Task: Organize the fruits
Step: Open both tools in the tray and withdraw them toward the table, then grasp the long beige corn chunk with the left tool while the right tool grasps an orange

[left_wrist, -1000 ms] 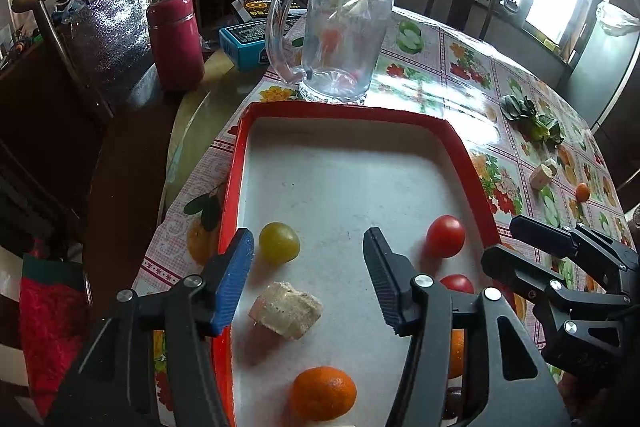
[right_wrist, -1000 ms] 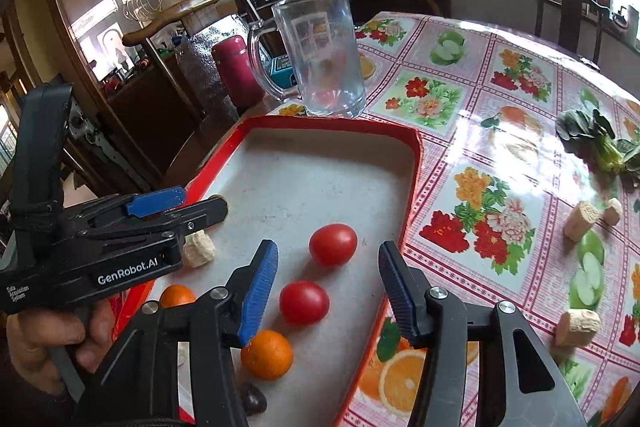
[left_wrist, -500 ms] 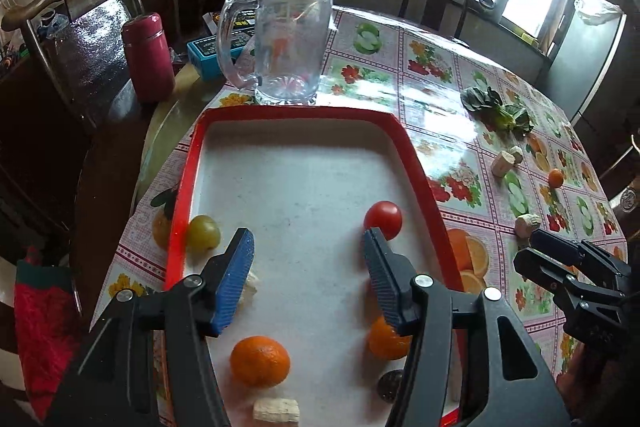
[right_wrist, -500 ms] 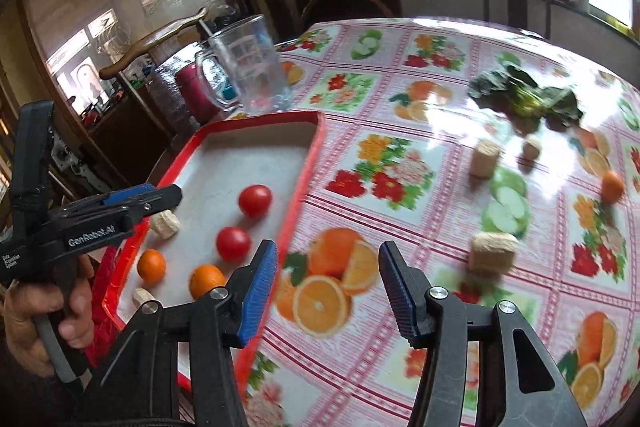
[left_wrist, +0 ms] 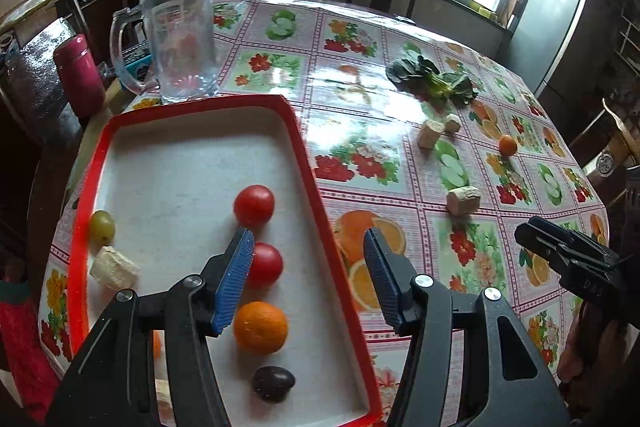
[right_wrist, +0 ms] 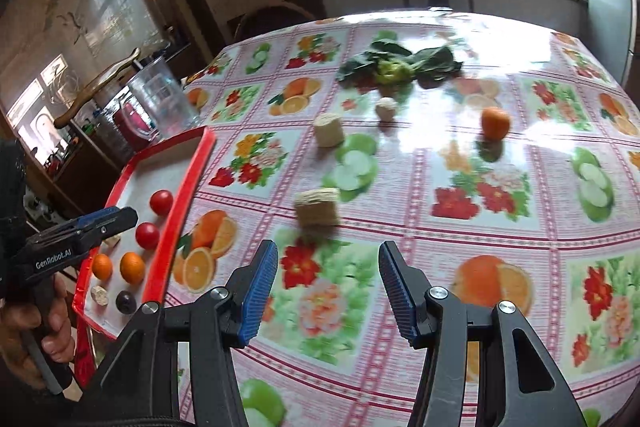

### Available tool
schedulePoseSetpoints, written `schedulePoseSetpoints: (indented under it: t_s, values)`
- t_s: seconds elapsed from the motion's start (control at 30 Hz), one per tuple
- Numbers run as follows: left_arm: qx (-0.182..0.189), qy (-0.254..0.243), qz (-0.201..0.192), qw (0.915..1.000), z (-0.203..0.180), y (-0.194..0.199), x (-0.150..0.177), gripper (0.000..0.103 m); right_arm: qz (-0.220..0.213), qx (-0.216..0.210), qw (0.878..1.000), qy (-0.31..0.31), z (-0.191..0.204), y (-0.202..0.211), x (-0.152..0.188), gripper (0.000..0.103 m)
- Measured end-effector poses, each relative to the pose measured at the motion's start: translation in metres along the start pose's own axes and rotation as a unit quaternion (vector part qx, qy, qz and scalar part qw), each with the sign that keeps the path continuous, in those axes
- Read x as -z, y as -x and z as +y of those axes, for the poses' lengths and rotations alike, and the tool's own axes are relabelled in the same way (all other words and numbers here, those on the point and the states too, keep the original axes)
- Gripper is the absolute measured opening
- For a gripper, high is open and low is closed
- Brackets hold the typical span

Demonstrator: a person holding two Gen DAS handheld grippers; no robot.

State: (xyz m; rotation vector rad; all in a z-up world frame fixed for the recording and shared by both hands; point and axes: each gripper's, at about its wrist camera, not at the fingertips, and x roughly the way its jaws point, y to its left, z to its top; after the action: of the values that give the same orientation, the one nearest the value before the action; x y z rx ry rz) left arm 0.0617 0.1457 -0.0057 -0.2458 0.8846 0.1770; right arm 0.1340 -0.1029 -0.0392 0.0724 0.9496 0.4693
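Observation:
A red-rimmed tray [left_wrist: 308,163] holds two red tomatoes [left_wrist: 254,205], an orange [left_wrist: 260,327], a green grape [left_wrist: 101,225], a dark plum [left_wrist: 273,383] and a beige chunk [left_wrist: 114,269]. My left gripper [left_wrist: 308,281] hovers open and empty over the tray's right rim. My right gripper [right_wrist: 328,291] stands open and empty over the flowered tablecloth, just short of a beige chunk [right_wrist: 317,213]. A small orange [right_wrist: 495,123] lies farther off on the cloth. The left gripper [right_wrist: 100,223] also shows over the tray [right_wrist: 182,195] in the right wrist view.
A glass mug [left_wrist: 180,39] stands behind the tray, a red flask [left_wrist: 78,77] to its left. Leafy greens [right_wrist: 396,65] and two more beige chunks [right_wrist: 329,131] lie on the table [right_wrist: 500,227]. Chairs stand around its edges.
Both grippers have swung right: the left from the tray's middle to its right rim, the right off the tray and out over the tablecloth. Jaws kept the same width.

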Motion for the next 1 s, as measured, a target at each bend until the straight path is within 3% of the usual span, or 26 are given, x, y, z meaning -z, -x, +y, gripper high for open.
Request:
schedulePoseSetpoints:
  t_s: [0.5, 1.0]
  values:
    - [0.048, -0.053, 0.024, 0.9972, -0.083, -0.026, 0.002, 0.059, -0.006, 0.05, 0.998, -0.033, -0.071, -0.002, -0.011, 0.054]
    - [0.07, -0.074, 0.065, 0.9927, -0.137, -0.083, -0.013, 0.059, -0.009, 0.09, 0.995, -0.036, -0.119, -0.046, -0.059, 0.054]
